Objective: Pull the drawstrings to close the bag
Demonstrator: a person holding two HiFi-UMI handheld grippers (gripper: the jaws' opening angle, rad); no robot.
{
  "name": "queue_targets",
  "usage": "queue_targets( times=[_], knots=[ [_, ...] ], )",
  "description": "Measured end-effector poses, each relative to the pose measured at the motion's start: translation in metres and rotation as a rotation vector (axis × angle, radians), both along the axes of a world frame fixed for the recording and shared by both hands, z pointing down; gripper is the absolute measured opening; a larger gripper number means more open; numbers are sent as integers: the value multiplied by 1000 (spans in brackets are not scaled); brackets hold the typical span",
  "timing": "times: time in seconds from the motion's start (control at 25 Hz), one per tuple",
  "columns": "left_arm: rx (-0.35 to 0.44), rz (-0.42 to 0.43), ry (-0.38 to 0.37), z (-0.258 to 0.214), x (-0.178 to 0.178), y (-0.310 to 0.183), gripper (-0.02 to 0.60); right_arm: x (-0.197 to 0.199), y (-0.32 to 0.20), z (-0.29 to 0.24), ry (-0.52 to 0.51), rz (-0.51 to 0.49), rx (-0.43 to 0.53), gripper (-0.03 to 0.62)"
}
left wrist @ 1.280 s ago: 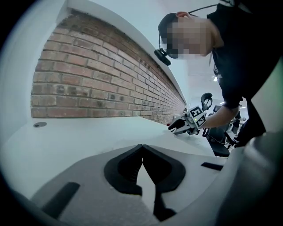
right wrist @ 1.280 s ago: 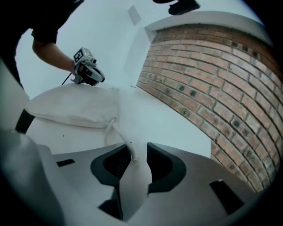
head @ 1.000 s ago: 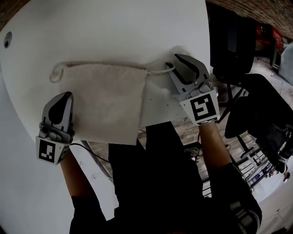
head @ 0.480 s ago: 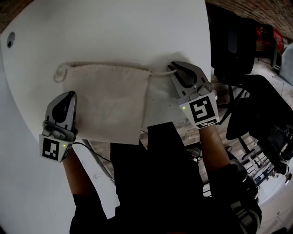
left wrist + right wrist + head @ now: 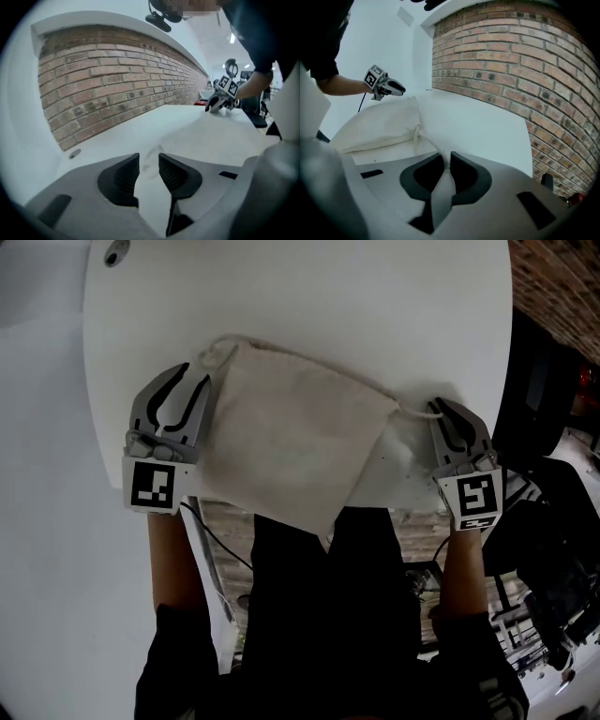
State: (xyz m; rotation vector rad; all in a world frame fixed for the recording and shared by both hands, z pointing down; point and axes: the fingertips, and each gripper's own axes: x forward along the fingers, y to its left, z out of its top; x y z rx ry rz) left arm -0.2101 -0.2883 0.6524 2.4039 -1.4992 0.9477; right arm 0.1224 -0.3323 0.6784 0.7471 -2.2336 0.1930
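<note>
Open tabletop beyond the bag; brick wall behind it.

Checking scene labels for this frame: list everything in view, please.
drawstring bag: one, cream, flat, overhanging the table's near edge
drawstrings: two, cream, left loop and right cord at the bag's top corners
table: one, white
grommet: one, grey, far side of the table
brick wall: one, reddish, behind the table
left hand-held gripper: one, grey, jaws have just been opening, by the left loop, gripping nothing
right hand-held gripper: one, grey, shut on the right cord
</note>
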Motion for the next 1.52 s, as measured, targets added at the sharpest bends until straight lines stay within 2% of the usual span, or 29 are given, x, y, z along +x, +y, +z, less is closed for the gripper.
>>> queue_targets(
  times=[0.12,0.28,0.56,0.64,0.76,0.84,0.92,0.96,1.0,1.24,1.36,1.52],
  knots=[
    [-9,43,-117,10,-3,-11,118,1,-1,0,3,0,6,44],
    [-24,137,-154,20,4,-24,124,0,-2,1,-1,-1,7,44],
    [-135,161,-114,37,4,-33,140,-1,-1,1,0,1,8,44],
    [-132,176,-122,33,3,-39,153,-1,-1,1,-1,1,11,44],
    [-125,128,-149,33,-9,-40,152,-1,-1,0,0,0,12,44],
    [-125,103,-135,37,-12,-38,149,-1,-1,-1,-1,-1,12,44],
    [-105,113,-131,37,-10,-39,115,-2,-1,-1,-1,-2,13,44],
    [-97,123,-135,37,-9,-40,64,-2,-1,0,-1,-3,14,44],
    [-98,132,-135,37,-9,-41,61,-2,-1,0,-1,-3,15,44],
    [-148,170,-99,36,-10,-47,97,-1,-1,0,1,-2,19,44],
    [-168,255,-79,36,-9,-46,96,-2,-1,0,-1,-2,16,44],
    [-200,431,-94,36,-4,-46,95,-2,-2,-1,-2,-2,15,44]
  ],
)
